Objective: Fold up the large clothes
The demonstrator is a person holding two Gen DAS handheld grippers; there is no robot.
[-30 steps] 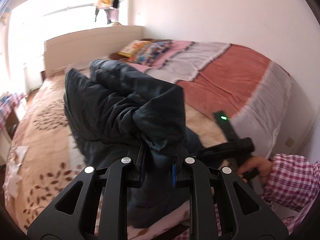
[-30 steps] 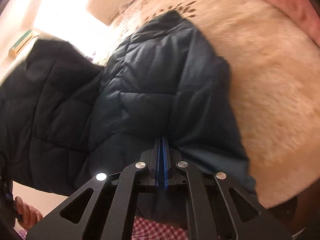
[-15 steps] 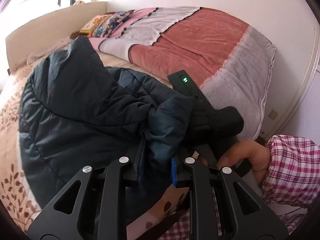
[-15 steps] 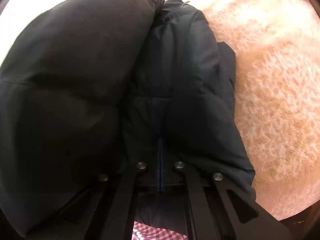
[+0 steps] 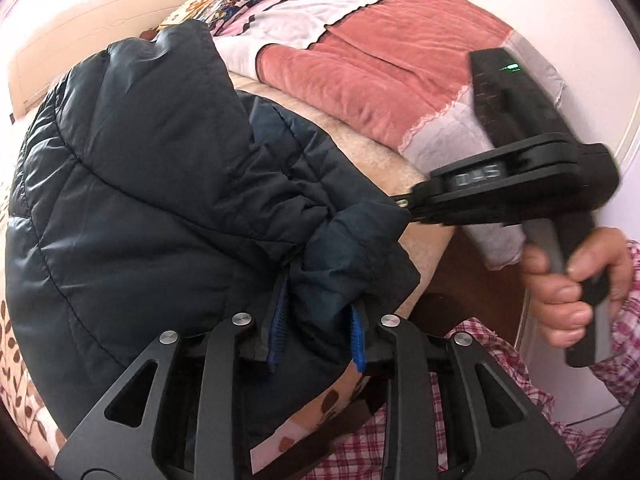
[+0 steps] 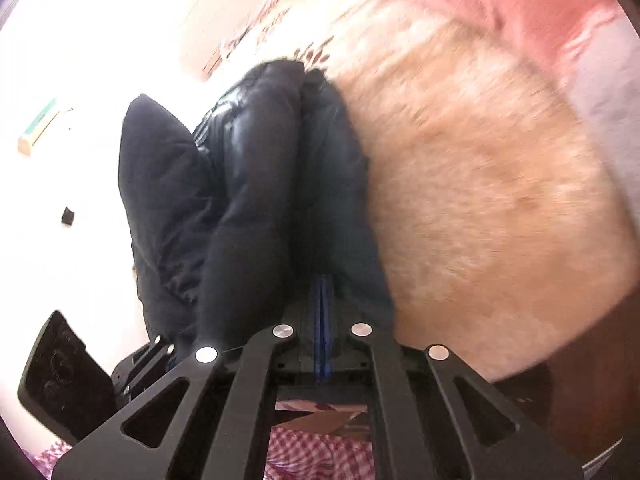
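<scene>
Left wrist view shows us the left gripper (image 5: 316, 324) with its blue-padded jaws set apart and pinching a bunched edge of the dark navy quilted puffer jacket (image 5: 152, 184) between them. We see the jacket heaped in folded layers on the bed, lying over the tan fleece blanket (image 5: 384, 156) near the bed's foot edge, with the brown leaf-print sheet (image 5: 24, 384) showing at its left. Beyond it lies the rust-red and grey striped quilt (image 5: 372, 68), and behind that the cream wooden headboard (image 5: 96, 12). At the right we see the right gripper (image 5: 404, 204), a black tool with a green light on top, its tip touching the jacket's edge; the person's right hand (image 5: 576, 280) grips its handle, with a red-and-white checked sleeve (image 5: 624, 360) below. From the right wrist view, we see the right gripper (image 6: 322, 316) with its jaws pressed nearly together on a thin fold of the same jacket (image 6: 256, 184), which stands in puffy upright folds ahead of it, beside the blurred tan blanket (image 6: 480, 184). The left gripper's black body (image 6: 60, 380) sits at lower left, just beside the jacket.
</scene>
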